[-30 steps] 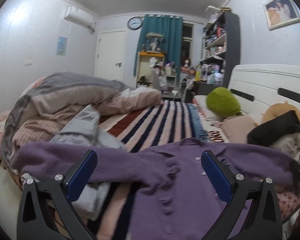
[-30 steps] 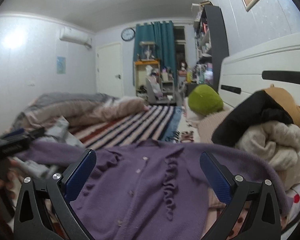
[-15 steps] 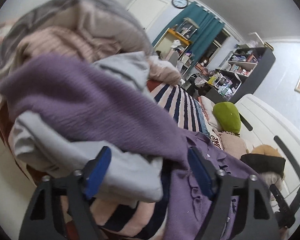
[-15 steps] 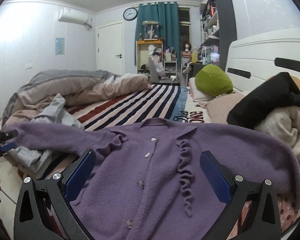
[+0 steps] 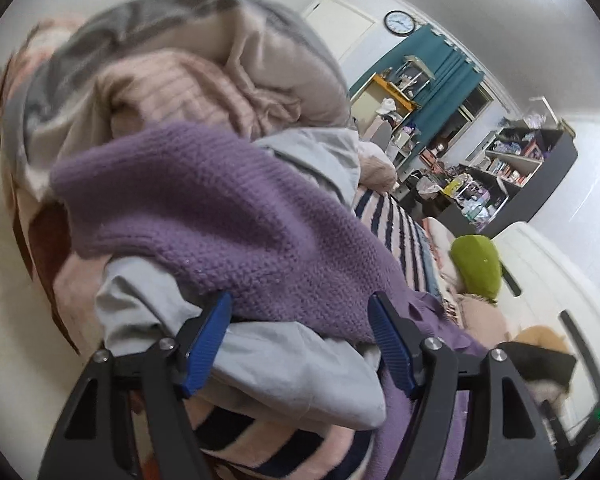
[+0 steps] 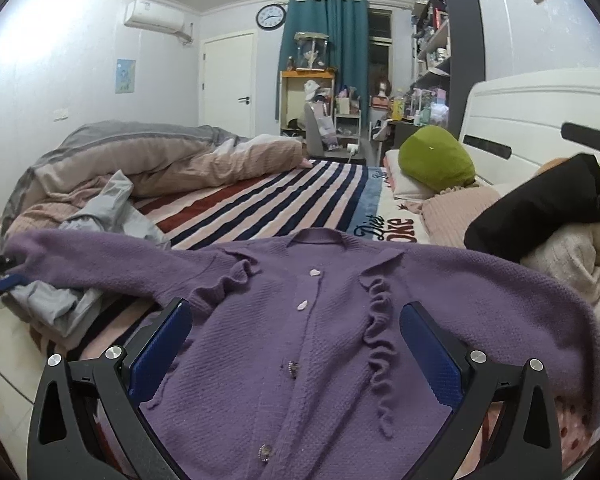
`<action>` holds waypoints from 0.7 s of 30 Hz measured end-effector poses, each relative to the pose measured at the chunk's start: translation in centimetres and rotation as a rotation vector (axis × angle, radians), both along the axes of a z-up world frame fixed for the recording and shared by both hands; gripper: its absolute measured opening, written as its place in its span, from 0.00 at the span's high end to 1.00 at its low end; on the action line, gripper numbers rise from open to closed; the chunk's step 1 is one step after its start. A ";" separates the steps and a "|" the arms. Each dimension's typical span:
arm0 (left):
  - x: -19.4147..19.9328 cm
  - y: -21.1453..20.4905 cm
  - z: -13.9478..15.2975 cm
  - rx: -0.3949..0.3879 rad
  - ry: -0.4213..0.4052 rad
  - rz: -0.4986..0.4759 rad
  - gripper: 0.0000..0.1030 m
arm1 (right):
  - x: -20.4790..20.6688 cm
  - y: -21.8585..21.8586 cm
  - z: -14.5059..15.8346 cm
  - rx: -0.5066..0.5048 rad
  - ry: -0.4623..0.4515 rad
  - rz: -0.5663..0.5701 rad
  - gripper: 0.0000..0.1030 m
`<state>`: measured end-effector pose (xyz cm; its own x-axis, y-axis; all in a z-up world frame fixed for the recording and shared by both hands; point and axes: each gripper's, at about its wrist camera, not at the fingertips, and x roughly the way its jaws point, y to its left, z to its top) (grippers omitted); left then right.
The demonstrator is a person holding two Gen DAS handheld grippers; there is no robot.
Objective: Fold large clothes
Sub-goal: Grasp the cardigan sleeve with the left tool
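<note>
Purple cardigan (image 6: 300,344) lies spread, face up, on the bed (image 6: 276,196). We have swung our left gripper (image 5: 300,336) down to its sleeve (image 5: 220,216), jaws narrowed but not yet pinching (grey cloth lies beneath); our right gripper (image 6: 296,344) hovers spread above the buttons, so folding can begin.

Both of my cameras are bending the room into a fisheye circle, with black corners and walls curving hard at the rim. My left view is tilting steeply and smearing: the rumpled duvet (image 5: 188,76) is blurring at top left, while the purple cardigan sleeve (image 5: 236,216) close to the lens is showing its knit sharply. Ceiling light is glaring white at that view's top right. My right view is staying crisp and evenly lit, a soft sheen brightening the left wall (image 6: 60,60), shadows lying faint.
</note>
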<state>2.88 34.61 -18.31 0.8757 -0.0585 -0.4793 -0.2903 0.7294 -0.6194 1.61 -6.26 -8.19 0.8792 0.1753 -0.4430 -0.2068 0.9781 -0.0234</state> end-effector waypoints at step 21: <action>3.2 -0.2 3.3 0.113 -0.031 0.058 0.92 | 1.7 -3.3 0.0 0.039 -0.001 0.016 0.00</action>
<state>6.10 34.45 -14.97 0.8906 0.0455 -0.4525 -0.3161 0.7773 -0.5440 3.30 -9.58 -8.16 0.8765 0.2062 -0.4350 -0.2220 0.9749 0.0148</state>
